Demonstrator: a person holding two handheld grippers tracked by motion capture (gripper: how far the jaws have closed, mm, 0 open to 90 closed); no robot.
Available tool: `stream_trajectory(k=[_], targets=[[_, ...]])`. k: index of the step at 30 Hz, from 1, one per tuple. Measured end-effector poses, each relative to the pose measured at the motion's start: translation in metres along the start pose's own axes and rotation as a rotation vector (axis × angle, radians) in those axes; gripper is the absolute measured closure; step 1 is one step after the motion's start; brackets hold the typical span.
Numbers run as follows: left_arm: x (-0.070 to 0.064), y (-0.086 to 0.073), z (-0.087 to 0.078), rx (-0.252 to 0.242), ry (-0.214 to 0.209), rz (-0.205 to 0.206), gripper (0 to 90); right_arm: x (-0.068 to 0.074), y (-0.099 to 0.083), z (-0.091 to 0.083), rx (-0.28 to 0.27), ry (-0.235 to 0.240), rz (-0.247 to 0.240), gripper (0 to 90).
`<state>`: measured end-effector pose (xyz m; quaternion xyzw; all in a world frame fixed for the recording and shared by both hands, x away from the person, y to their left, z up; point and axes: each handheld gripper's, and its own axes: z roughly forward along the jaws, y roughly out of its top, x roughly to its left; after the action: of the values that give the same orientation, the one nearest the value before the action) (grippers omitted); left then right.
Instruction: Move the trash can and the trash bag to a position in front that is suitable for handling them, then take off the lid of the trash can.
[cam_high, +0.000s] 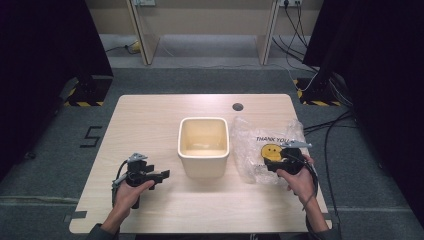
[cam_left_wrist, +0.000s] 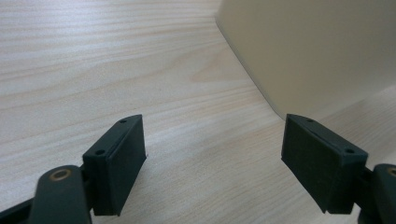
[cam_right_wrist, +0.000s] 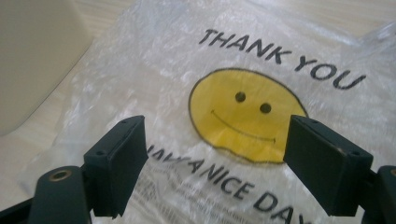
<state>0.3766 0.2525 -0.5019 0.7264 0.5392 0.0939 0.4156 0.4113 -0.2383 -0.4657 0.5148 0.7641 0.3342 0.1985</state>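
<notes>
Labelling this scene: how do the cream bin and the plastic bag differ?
The cream bin stands upright and rigid, open-topped; the plastic bag lies flat and crumpled. The bin is plain and opaque; the bag is clear, printed with a yellow smiley and THANK YOU. Both sit on the wooden table, side by side.

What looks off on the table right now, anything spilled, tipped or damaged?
Nothing stands out. The cream bin stands upright mid-table and looks empty. The clear plastic bag lies crumpled but flat beside it, no tear visible. The left gripper and right gripper are both open.
</notes>
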Motion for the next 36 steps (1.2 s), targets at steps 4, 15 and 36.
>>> stream_trajectory(k=[4, 15, 36], targets=[[0.0, 0.0, 0.001, 0.001, 0.0, -0.004, 21.4, 0.001, -0.009, -0.005, 0.012, 0.017, 0.0, 20.9], [0.004, 0.001, 0.005, 0.013, -0.002, -0.023, 21.3, 0.017, -0.042, -0.014, 0.058, 0.083, -0.031, 18.6], [0.002, 0.005, -0.001, -0.012, -0.029, -0.049, 21.2, 0.027, -0.059, -0.021, 0.07, 0.108, -0.06, 18.0]])
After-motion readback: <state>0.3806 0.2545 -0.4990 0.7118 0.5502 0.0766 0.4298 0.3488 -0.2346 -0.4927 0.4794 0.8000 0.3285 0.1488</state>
